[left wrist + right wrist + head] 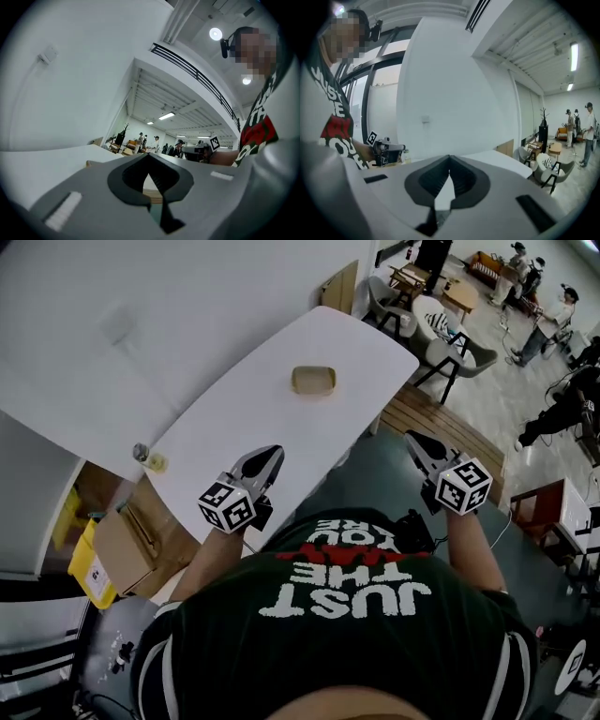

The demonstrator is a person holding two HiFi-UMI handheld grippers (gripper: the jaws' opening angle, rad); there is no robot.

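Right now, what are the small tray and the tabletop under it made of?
The small tray looks like light wood or bamboo with a matte finish: pale tan, rounded corners, grain too small to confirm. The tabletop is probably laminate or painted board, smooth satin white: uniform colour, no grain visible.
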